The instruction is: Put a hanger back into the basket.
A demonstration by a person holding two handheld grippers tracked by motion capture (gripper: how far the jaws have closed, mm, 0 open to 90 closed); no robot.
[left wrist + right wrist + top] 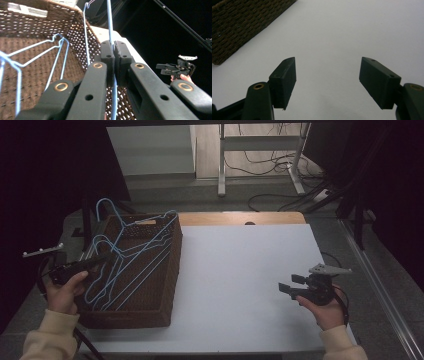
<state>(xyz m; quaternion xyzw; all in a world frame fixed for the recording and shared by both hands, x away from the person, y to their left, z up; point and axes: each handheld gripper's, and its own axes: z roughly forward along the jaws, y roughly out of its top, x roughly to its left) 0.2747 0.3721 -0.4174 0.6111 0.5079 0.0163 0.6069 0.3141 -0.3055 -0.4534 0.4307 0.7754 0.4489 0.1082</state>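
Pinching one blue wire hanger (110, 27) in the left tongs (114, 53), which are clamped together on its wire, I am easing it up from the wicker basket (167, 285) at the bench's (240, 285) left side, slowly (the other hangers (125, 270) could snag). The right tongs (327, 75) are hovering apart over bare bench.

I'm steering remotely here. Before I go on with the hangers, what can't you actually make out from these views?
- How many blue hangers lie in the wicker basket: high view, the wires overlap and are thin.
- Which hanger the left hand-held gripper is shut on: left gripper view, its own jaws cover the wire and the edges cut it off.
- Basket floor near the person: high view, hidden by the left hand.
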